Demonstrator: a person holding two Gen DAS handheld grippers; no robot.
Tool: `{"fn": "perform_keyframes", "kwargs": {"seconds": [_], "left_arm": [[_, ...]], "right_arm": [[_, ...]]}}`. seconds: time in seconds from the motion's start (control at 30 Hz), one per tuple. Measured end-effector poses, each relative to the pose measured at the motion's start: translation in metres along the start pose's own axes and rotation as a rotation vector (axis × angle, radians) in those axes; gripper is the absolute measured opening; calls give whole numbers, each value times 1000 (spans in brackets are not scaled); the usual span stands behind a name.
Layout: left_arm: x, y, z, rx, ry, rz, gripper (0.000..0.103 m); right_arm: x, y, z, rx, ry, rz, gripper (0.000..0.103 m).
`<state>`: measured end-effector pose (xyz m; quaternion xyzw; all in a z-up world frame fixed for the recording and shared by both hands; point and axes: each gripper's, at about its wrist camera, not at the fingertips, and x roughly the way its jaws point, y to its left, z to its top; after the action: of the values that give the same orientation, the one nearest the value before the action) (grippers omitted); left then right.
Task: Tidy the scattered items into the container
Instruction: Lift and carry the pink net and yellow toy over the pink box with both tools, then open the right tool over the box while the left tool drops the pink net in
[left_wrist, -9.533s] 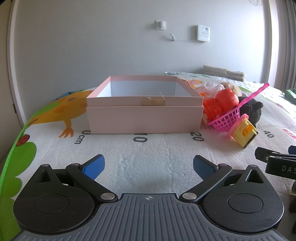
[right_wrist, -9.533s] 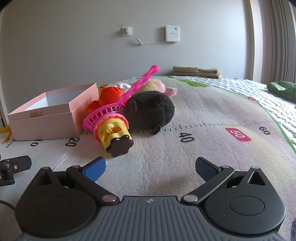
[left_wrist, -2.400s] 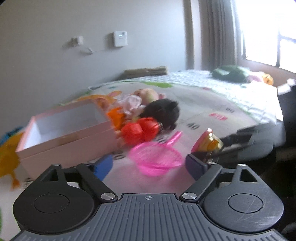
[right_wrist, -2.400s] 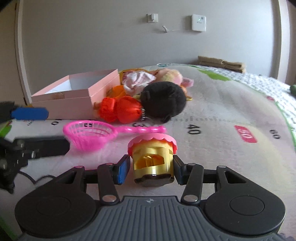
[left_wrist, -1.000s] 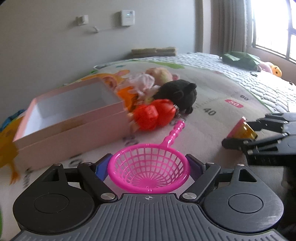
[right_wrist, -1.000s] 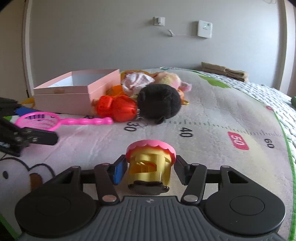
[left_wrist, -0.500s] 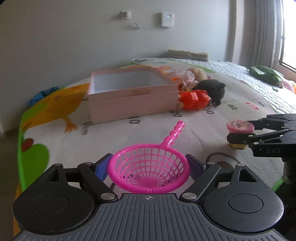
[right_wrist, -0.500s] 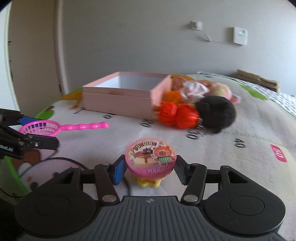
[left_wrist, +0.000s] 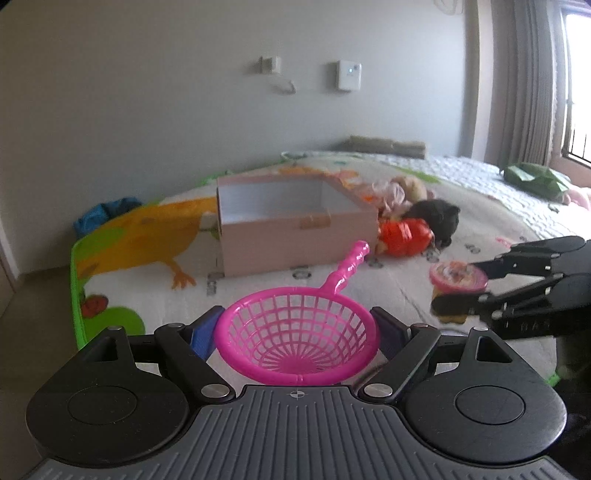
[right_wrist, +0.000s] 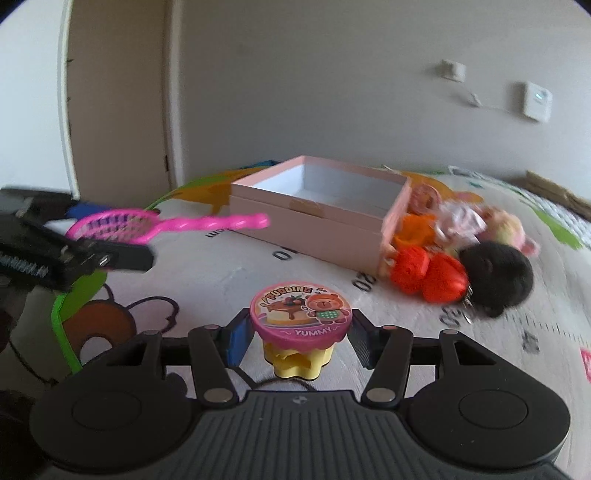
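Both held: round lattice plastic net (left_wrist: 297, 341), scalloped yellow pudding toy (right_wrist: 300, 330).

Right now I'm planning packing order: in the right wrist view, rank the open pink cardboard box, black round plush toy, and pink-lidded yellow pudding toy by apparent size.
1. Pink cardboard box.
2. Black plush toy and pudding toy look alike; the pudding sits nearest the camera, so I won't rank them.
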<state>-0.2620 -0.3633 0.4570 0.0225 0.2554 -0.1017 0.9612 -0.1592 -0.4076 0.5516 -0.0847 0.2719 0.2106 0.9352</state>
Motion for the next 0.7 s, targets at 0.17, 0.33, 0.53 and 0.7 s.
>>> {"fn": "perform_keyframes", "kwargs": {"seconds": [0.17,0.33,0.53,0.7], "left_arm": [[23,9,25,-8,-50,9,88],[57,21,63,-60,-81,7,88],[106,34,105,-95,-127,22,88],[155,38,116,-107,-80,41,88]], "right_arm": [[16,1,24,-82,-15,24,55],[34,-20,62,-123,-110,-77,55],[76,-56,92,-46,-146,-126,55],[115,-71,95,-5,-114,-120,55]]}}
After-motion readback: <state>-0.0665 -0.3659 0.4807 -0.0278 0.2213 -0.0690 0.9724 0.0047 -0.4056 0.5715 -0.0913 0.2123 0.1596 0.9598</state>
